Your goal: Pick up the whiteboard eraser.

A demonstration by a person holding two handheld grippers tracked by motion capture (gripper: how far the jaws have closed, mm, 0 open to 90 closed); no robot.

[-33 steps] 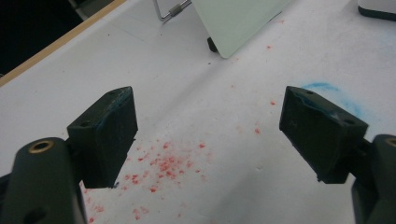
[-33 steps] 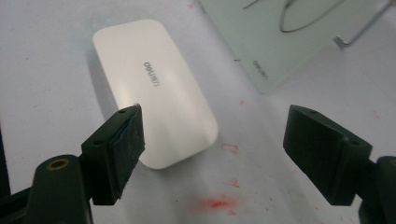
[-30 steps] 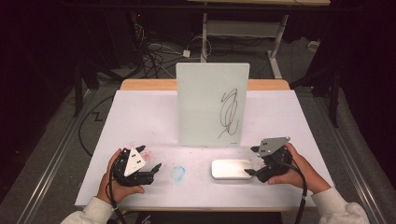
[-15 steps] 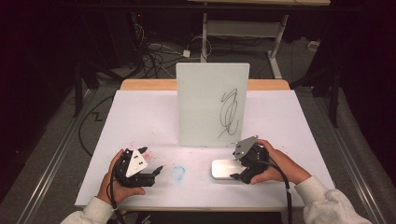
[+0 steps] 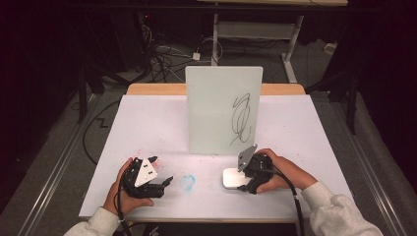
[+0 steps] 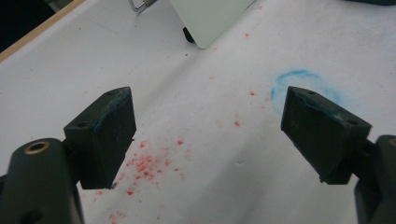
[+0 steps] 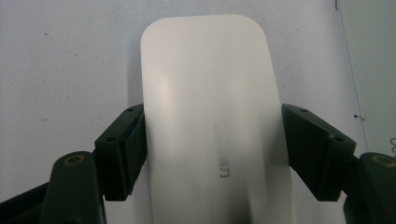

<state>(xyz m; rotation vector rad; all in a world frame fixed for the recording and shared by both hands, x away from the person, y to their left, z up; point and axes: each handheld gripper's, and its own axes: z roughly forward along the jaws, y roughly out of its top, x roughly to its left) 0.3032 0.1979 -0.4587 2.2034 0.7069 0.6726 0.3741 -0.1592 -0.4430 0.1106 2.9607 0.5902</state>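
- The left hand-held gripper [image 5: 160, 172] rests in the person's left hand at the near left of the white-covered bench [image 5: 147, 118]. Its jaws stand wide apart with nothing between them.
- In the left gripper view, red specks [image 6: 149, 163] dot the bench cover under and between those jaws.
- A faint blue smudged ring [image 5: 187, 181] marks the cover just right of the left hand-held gripper; in the left gripper view it lies beside the right-hand jaw [image 6: 299, 81].
- An upright pale green rectangular board [image 5: 223, 110] with a black scribble [image 5: 241, 119] on its right half stands at the middle of the bench, behind both hands.
- A flat white rounded-rectangle plastic block [image 5: 232, 177] lies on the bench, near the front edge, right of the blue ring and in front of the board.
- The right hand-held gripper [image 5: 244, 182] sits over the block's right end. Its jaws have just been closing; in the right gripper view the block [image 7: 210, 116] lies between them, the left pad [image 7: 135, 149] touching its long edge and the right pad [image 7: 303, 144] at the opposite edge.
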